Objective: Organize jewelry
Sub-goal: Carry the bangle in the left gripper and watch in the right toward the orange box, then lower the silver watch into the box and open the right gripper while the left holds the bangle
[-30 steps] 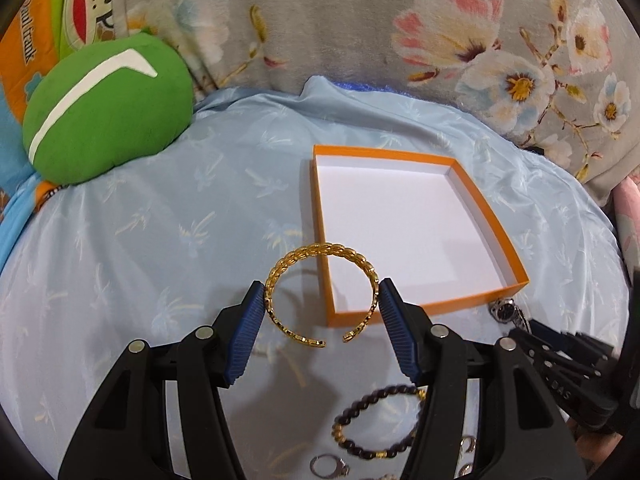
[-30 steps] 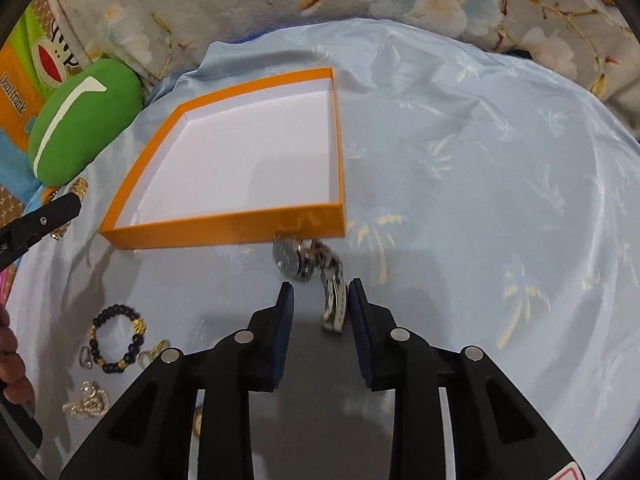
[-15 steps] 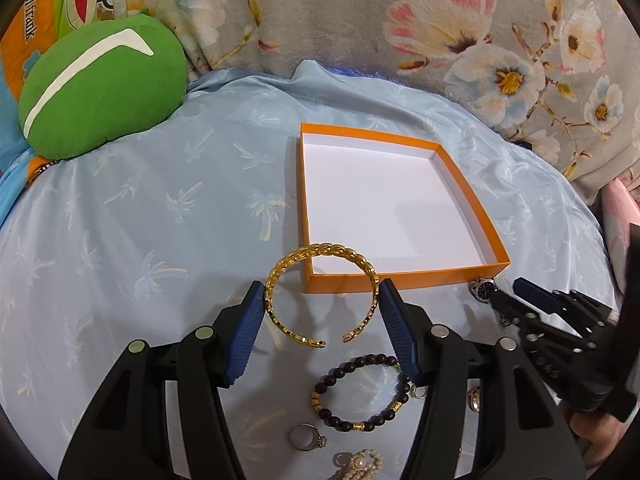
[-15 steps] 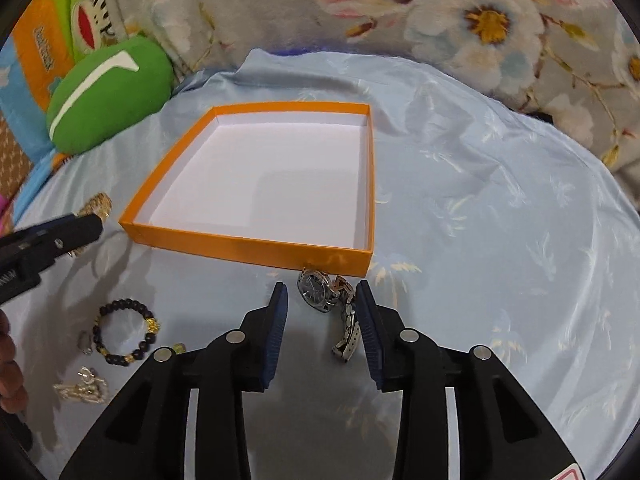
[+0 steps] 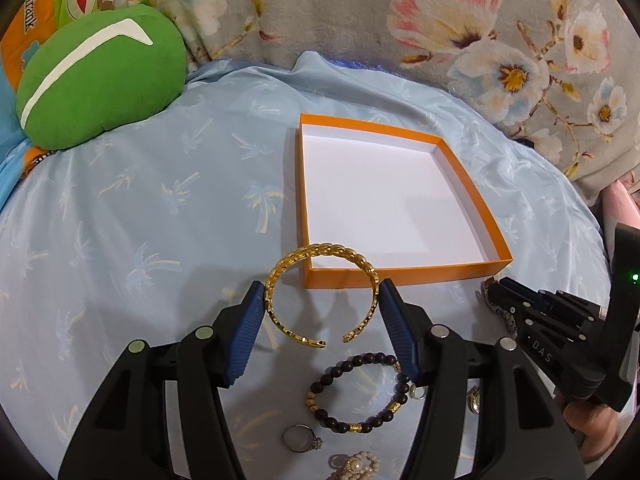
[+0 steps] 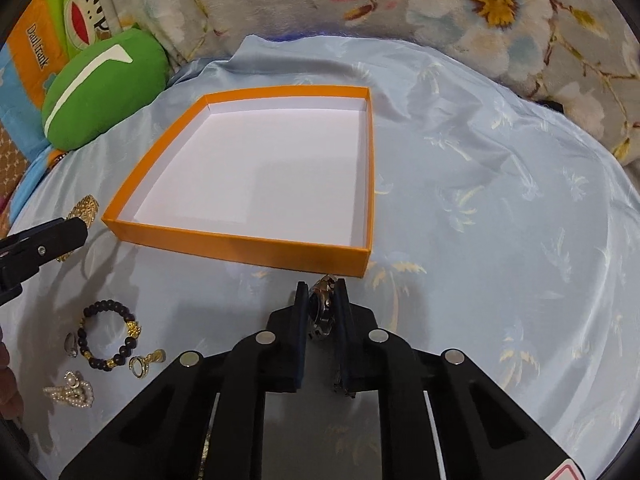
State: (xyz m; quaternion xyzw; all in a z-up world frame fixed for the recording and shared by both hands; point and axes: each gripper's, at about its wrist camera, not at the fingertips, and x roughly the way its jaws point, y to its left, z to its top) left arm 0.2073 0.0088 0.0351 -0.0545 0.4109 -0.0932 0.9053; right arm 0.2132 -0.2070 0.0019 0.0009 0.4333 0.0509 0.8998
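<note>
Jaws clamp gold cuff (image 5: 321, 295), opening facing the camera.

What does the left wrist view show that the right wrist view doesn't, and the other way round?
Only the left wrist view shows the whole gold cuff bracelet gripped across the left gripper. Only the right wrist view shows the watch pinched in the right gripper, and a gold ring. Both show the empty orange box, the black bead bracelet, the pearl piece and the green cushion.
</note>
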